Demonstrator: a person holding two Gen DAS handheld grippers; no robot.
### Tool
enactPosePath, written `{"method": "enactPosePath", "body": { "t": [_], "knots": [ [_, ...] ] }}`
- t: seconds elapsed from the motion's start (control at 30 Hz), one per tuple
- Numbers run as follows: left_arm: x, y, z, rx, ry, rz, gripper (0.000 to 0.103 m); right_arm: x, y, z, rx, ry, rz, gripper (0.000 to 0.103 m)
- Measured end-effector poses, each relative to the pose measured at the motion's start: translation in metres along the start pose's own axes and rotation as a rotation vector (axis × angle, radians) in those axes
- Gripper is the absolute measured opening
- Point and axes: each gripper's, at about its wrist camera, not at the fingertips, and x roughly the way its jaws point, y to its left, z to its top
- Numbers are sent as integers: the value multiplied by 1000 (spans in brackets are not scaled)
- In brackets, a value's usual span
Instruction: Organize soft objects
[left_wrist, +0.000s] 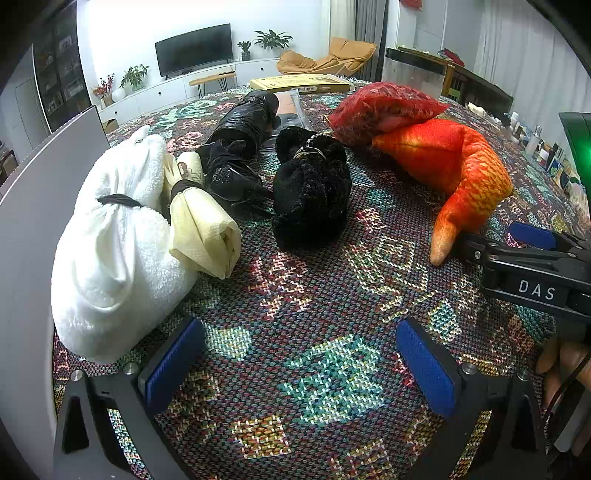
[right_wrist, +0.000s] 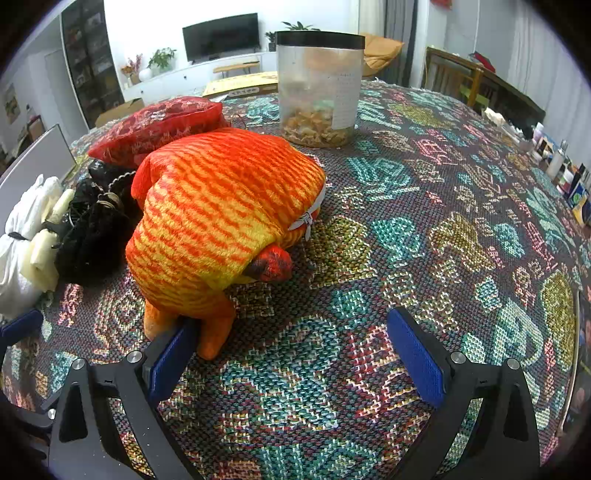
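The orange plush (right_wrist: 221, 221) lies ahead and left of the right claw (right_wrist: 295, 365), its long axis running away toward the red cushion (right_wrist: 159, 125), its near tip touching that wide-spread claw's left finger, while the left claw (left_wrist: 299, 365), equally wide, is farther off.

"DAS" in white on the right claw (left_wrist: 532, 236) body.

Bright, even indoor light, sharp focus.
Fisheye bending curved the edges into dark corners; the black plastic bundle (left_wrist: 246, 117) showed soft glare.
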Motion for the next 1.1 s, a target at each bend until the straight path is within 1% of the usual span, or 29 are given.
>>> {"method": "enactPosePath", "body": {
  "t": [0.77, 1.1],
  "knots": [
    [0, 0, 0, 0, -1, 0, 103, 0, -1, 0, 4, 3, 4, 101],
    [0, 0, 0, 0, -1, 0, 103, 1, 1, 1, -5, 9, -8, 101]
  ]
}}
